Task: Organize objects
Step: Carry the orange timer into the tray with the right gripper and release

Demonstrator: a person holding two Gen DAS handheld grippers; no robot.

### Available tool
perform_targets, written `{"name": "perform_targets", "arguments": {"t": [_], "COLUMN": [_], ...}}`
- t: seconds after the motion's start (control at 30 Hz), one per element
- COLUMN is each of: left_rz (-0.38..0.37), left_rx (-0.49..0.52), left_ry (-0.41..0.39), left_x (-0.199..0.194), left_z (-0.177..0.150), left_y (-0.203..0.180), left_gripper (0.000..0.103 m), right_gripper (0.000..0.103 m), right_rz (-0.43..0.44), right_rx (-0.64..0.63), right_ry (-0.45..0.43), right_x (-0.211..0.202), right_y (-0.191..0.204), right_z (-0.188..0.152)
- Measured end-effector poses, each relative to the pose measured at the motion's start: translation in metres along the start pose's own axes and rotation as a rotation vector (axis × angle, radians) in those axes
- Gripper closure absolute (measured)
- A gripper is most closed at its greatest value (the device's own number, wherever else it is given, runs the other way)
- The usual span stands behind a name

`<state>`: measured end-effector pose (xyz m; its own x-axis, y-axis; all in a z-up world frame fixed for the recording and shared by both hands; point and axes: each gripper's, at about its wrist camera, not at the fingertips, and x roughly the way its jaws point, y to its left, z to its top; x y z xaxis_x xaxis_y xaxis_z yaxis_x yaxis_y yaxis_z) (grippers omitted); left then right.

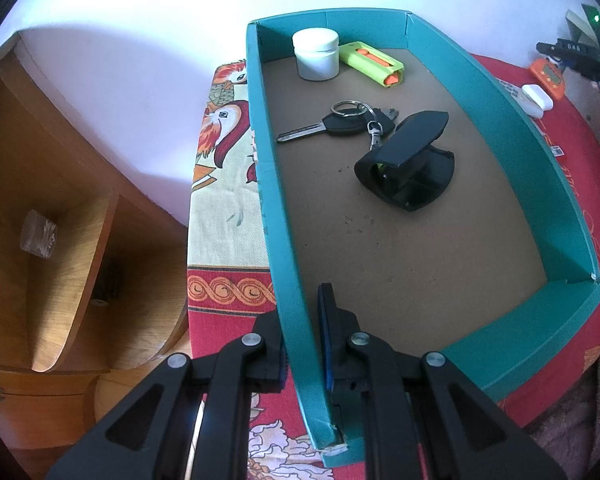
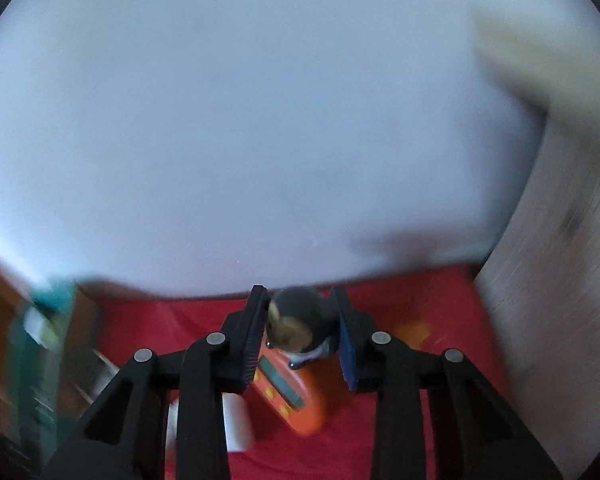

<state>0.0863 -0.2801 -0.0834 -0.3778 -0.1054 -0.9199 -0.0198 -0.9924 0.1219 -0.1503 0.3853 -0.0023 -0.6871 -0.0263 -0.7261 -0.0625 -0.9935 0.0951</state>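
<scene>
Black-armed right tongs (image 2: 302, 332) grip a small penguin-like figurine (image 2: 300, 330), dark above with a tan face and pale belly, held between the pads above the red cloth; blur hides finer detail. Just below it lie an orange handheld device (image 2: 292, 396) and a white object (image 2: 236, 420). Left tongs (image 1: 302, 344) clamp the near-left wall of the teal box (image 1: 520, 128), one pad inside, one outside. Its brown floor carries a white jar (image 1: 316, 59) and a green-orange cutter (image 1: 374, 63) by the far wall, with keys (image 1: 340, 122) and a black clip (image 1: 408, 164) mid-floor. From the right tongs the box lies leftward, so the figurine's likely trip runs that way.
</scene>
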Motion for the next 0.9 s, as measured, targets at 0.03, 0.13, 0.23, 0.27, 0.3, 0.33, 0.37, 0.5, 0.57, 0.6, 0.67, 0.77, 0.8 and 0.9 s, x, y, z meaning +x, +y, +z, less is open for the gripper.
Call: {"name": "perform_targets", "arguments": {"t": [0.03,0.13,0.23,0.27,0.3,0.33,0.37,0.5,0.57,0.6,0.67,0.77,0.8,0.9], "left_rz": [0.000,0.001,0.000,0.001,0.001,0.001,0.001,0.002,0.002,0.002,0.002,0.002,0.002,0.003], "left_rx": [0.000,-0.002,-0.003,-0.003,-0.002,-0.002,-0.002,-0.002,-0.001,-0.002,-0.002,-0.004,-0.003,-0.005], "left_ry": [0.000,0.000,0.000,0.000,0.000,0.000,0.001,0.001,0.001,0.001,0.001,-0.001,-0.001,-0.002], "left_x": [0.000,-0.001,-0.001,0.000,-0.001,0.000,0.000,-0.001,-0.001,-0.002,-0.002,-0.002,-0.002,-0.002], "left_z": [-0.001,-0.003,-0.006,-0.007,-0.006,-0.006,-0.007,-0.009,-0.009,-0.009,-0.009,-0.012,-0.012,-0.013], "left_y": [0.002,0.004,0.011,0.014,0.011,0.011,0.014,0.017,0.018,0.016,0.016,0.021,0.021,0.023], "left_gripper": [0.093,0.093,0.094,0.094,0.094,0.094,0.094,0.094,0.094,0.094,0.094,0.094,0.094,0.094], "right_gripper": [0.072,0.072,0.072,0.072,0.072,0.072,0.072,0.072,0.072,0.072,0.072,0.072,0.072,0.072], "right_rz": [-0.040,-0.069,-0.091,-0.098,-0.106,-0.112,-0.113,-0.082,-0.054,-0.038,-0.004,0.069,0.089,0.159], "right_rx": [-0.075,-0.201,-0.248,-0.255,-0.261,-0.264,-0.259,-0.228,-0.238,-0.249,-0.278,-0.329,-0.346,-0.412], "right_ry": [-0.014,-0.013,-0.010,-0.007,-0.005,-0.004,-0.014,-0.081,-0.116,-0.136,-0.159,-0.177,-0.178,-0.177], "right_x": [-0.004,-0.006,-0.002,-0.001,0.000,-0.001,-0.004,-0.031,-0.050,-0.060,-0.075,-0.097,-0.102,-0.105], "right_y": [0.010,0.030,0.037,0.038,0.039,0.039,0.037,0.034,0.038,0.043,0.057,0.079,0.092,0.171], "right_z": [-0.002,-0.011,-0.014,-0.014,-0.013,-0.013,-0.012,-0.005,-0.002,0.000,0.004,0.007,0.005,0.006]}}
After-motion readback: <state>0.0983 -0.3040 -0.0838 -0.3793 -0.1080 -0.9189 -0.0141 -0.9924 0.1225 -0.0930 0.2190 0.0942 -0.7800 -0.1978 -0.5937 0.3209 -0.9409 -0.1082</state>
